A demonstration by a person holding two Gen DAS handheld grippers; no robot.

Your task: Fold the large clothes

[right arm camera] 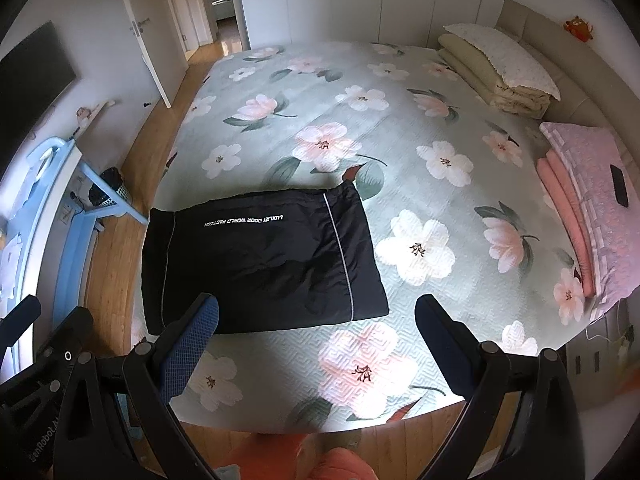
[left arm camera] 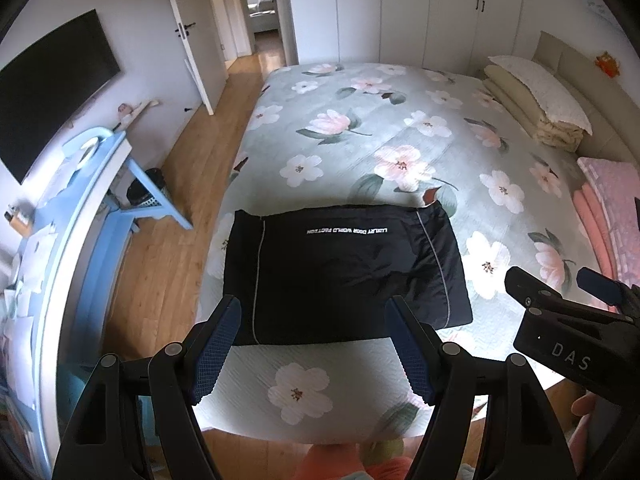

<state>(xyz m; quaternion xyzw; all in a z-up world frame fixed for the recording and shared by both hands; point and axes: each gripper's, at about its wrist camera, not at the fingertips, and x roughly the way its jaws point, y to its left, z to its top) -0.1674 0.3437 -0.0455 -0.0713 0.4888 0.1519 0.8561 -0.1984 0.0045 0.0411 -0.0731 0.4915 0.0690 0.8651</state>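
In the left wrist view, the left gripper (left arm camera: 316, 346) is hovering over the near edge of the bed (left arm camera: 360, 128), its jaws standing wide apart and gripping nothing. The black garment (left arm camera: 344, 272) is lying flat on the floral bedspread near the foot of the bed, already folded into a compact rectangle with its white lettering facing up; the right gripper (left arm camera: 560, 284) is showing at the right edge, clear of the cloth. In the right wrist view, the right gripper (right arm camera: 316, 344) is likewise standing wide open and empty, with the black garment (right arm camera: 260, 264) lying ahead and to its left. Judgement: a further fold appears to be pending. Each gripper should be taking one near corner, pinching all layers together, then lifting evenly so the stack is not sliding or skewing.
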